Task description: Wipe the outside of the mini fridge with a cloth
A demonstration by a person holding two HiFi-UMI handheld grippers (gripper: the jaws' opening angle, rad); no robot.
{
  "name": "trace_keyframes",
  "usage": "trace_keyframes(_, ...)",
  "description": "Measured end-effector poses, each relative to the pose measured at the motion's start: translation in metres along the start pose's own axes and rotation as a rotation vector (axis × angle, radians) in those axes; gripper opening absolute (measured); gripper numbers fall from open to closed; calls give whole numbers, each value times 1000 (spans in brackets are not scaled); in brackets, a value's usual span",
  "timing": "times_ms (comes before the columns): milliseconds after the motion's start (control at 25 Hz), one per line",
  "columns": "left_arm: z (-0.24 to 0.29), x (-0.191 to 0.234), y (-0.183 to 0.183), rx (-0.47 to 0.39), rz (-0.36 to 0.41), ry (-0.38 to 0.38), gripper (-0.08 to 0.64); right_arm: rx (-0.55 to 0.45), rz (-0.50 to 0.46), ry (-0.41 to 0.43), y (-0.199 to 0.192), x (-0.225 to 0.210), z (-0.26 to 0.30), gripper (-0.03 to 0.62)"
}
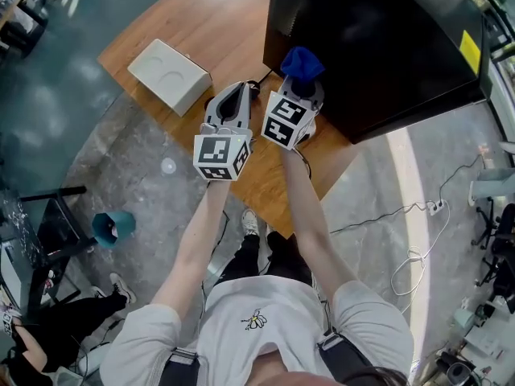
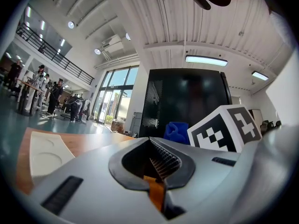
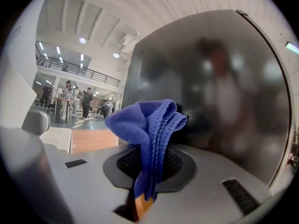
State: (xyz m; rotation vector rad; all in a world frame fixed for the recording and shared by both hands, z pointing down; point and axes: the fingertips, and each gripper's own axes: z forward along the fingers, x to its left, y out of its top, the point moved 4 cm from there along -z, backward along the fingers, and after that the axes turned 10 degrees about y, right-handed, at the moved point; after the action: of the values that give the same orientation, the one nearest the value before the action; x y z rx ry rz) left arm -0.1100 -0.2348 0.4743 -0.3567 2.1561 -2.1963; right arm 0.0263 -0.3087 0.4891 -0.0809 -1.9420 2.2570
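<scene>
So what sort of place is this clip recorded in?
Probably a large open workspace or lab hall, not a home: a mezzanine railing under a high ceiling, tall windows, and people standing across a polished floor.

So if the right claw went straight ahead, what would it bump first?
Probably the mini fridge, its shiny black side; the blue cloth pinched in the right claw would touch first.

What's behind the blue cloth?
The black mini fridge stands right behind the blue cloth, held in the right gripper. The patch of fridge front straight behind the cloth is covered and can't be seen.
</scene>
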Motion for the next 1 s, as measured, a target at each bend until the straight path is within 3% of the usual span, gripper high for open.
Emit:
trace_keyframes(280, -3, -41, -13, 31, -37, -31, 5, 6, -54, -49, -7, -42, -42, 72)
trace_keyframes(1000, -28, -133, -13, 60, -47, -114, 5, 25, -31, -194, -10, -137, -147, 72)
